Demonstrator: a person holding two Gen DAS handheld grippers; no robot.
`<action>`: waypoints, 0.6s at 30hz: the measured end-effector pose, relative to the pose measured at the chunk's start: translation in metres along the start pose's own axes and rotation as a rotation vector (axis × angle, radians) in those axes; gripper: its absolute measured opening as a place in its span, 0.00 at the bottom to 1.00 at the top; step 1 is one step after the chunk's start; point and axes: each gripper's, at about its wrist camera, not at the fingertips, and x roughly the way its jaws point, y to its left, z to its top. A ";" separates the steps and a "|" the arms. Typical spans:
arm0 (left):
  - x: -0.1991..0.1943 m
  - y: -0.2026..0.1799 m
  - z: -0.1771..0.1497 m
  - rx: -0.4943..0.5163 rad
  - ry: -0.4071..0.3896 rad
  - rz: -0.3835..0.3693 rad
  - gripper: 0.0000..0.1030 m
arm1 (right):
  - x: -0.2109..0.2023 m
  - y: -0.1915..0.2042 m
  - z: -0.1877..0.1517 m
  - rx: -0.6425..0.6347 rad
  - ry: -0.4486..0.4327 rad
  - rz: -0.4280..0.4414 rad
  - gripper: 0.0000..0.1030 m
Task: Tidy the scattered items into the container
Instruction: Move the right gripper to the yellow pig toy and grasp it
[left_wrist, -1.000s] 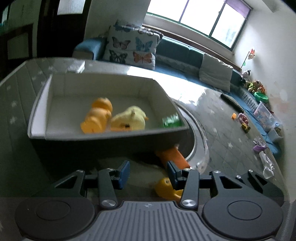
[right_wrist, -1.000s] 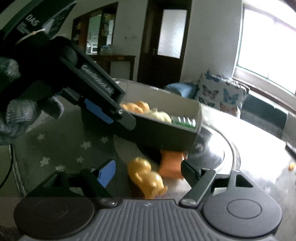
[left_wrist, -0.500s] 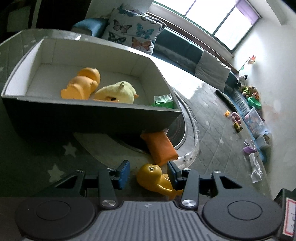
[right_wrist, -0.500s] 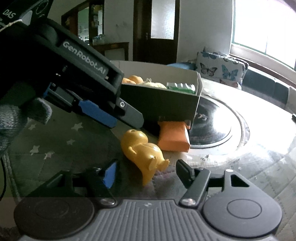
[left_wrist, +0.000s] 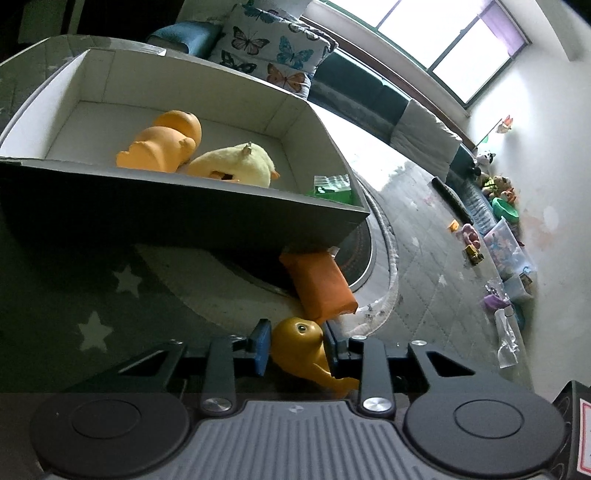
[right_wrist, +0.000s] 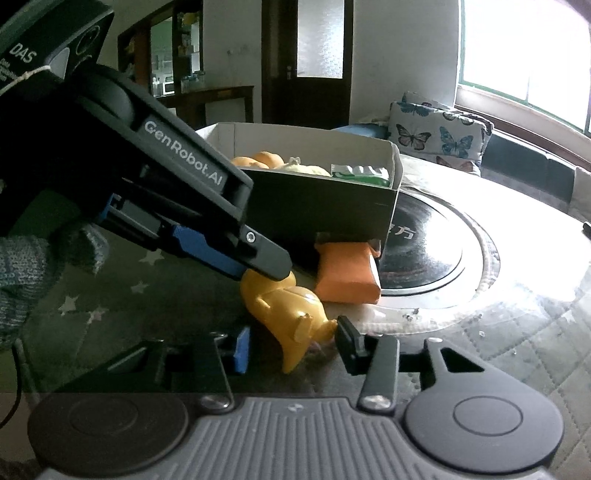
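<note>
A yellow rubber duck toy (left_wrist: 299, 341) lies on the star-patterned mat, its head between the fingers of my left gripper (left_wrist: 296, 346), whose jaws sit against it on both sides. In the right wrist view the duck (right_wrist: 291, 310) lies just ahead of my right gripper (right_wrist: 291, 347), which is open around its tail end. An orange packet (left_wrist: 319, 286) lies partly under the corner of the box (left_wrist: 184, 210). The box holds an orange toy (left_wrist: 162, 142), a pale yellow plush (left_wrist: 232, 166) and a green packet (left_wrist: 330, 186).
A round black turntable with a clear rim (right_wrist: 436, 254) sits beside the box. A butterfly cushion (left_wrist: 273, 55) and sofa lie behind. Toys and bins (left_wrist: 498, 236) line the far wall. The left gripper body (right_wrist: 147, 184) fills the left of the right wrist view.
My left gripper moved down and forward from near the box until its jaws closed in around the duck's head. My right gripper came closer to the duck's tail.
</note>
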 end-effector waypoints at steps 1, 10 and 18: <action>-0.002 0.000 0.000 0.001 -0.004 0.002 0.31 | -0.001 0.002 0.000 -0.004 -0.003 0.001 0.43; -0.039 0.003 0.010 -0.012 -0.099 0.000 0.31 | -0.018 0.017 0.025 -0.050 -0.083 0.013 0.41; -0.070 0.014 0.047 -0.023 -0.217 0.048 0.31 | -0.007 0.028 0.074 -0.109 -0.169 0.051 0.41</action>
